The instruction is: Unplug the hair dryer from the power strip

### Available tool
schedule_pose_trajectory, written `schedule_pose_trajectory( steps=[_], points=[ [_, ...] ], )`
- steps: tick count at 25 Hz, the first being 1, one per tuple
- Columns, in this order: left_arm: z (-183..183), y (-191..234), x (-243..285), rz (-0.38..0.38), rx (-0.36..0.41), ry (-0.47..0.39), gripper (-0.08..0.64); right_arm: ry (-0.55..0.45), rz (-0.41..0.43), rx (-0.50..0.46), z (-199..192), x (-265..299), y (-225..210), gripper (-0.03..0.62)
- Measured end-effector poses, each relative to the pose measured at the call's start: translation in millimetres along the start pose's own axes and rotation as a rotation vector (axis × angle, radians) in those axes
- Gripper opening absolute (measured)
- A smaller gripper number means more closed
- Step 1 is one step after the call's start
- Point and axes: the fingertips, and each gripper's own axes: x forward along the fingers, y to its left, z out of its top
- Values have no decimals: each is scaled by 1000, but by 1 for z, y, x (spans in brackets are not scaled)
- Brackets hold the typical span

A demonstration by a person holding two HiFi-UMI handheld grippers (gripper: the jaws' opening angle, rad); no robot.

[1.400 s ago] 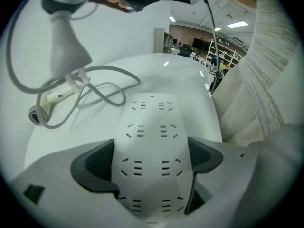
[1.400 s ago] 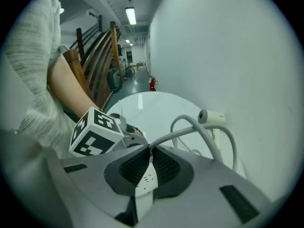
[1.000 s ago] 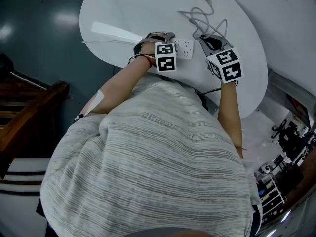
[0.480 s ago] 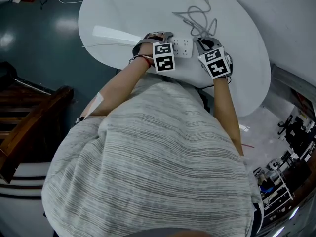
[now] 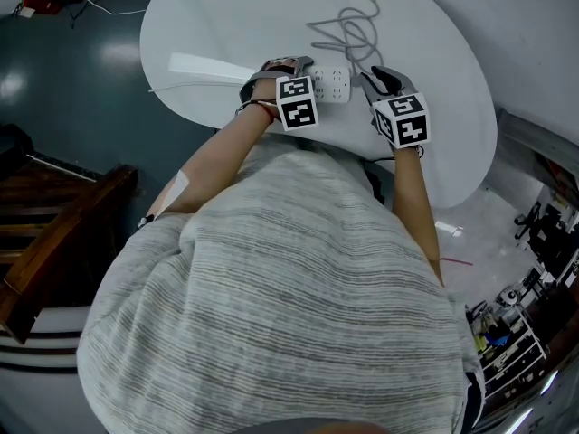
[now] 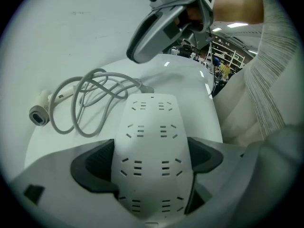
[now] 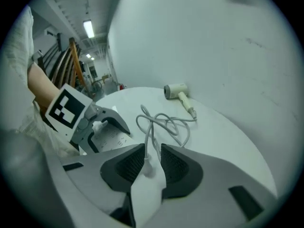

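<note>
The white power strip (image 5: 335, 85) lies on the round white table (image 5: 226, 25). My left gripper (image 5: 309, 72) is shut on its near end, and the strip (image 6: 152, 127) fills the space between the pads. My right gripper (image 5: 378, 80) hovers just right of the strip, shut on the white plug (image 7: 150, 167). That plug is apart from the strip (image 7: 110, 137), whose sockets show nothing plugged in. The grey cable (image 7: 164, 122) runs in loops from the plug to the cream hair dryer (image 7: 176, 91), which lies at the table's far side (image 6: 40, 113).
The cable loops (image 5: 346, 33) lie just beyond the strip. The table edge (image 5: 452, 183) falls away on the right toward shelving and clutter on the floor. A wooden stair rail (image 5: 63, 233) stands at the left, and the person's body covers the near table edge.
The right gripper came in to the strip's right end, then drew back a little to the right. The cable loops shifted left. The left gripper has stayed clamped on the strip.
</note>
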Motion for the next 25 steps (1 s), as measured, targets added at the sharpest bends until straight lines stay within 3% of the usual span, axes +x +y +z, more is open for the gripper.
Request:
schedule_pose_trajectory(
  steps=[8,16,20,25],
  points=[
    [-2,0,0,3,3,-5,462,-307,10,204,28,-57,14,98],
    [0,2,-4,26,-6,-51,462,-404,34,275,17,-80,39,98],
    [11,9,-20,57,-41,-147,461,-424,26,301,13,-87,39,98],
    [37,19,-72,111,-162,-402,460,-469,36,305,20,-92,45,98]
  ],
)
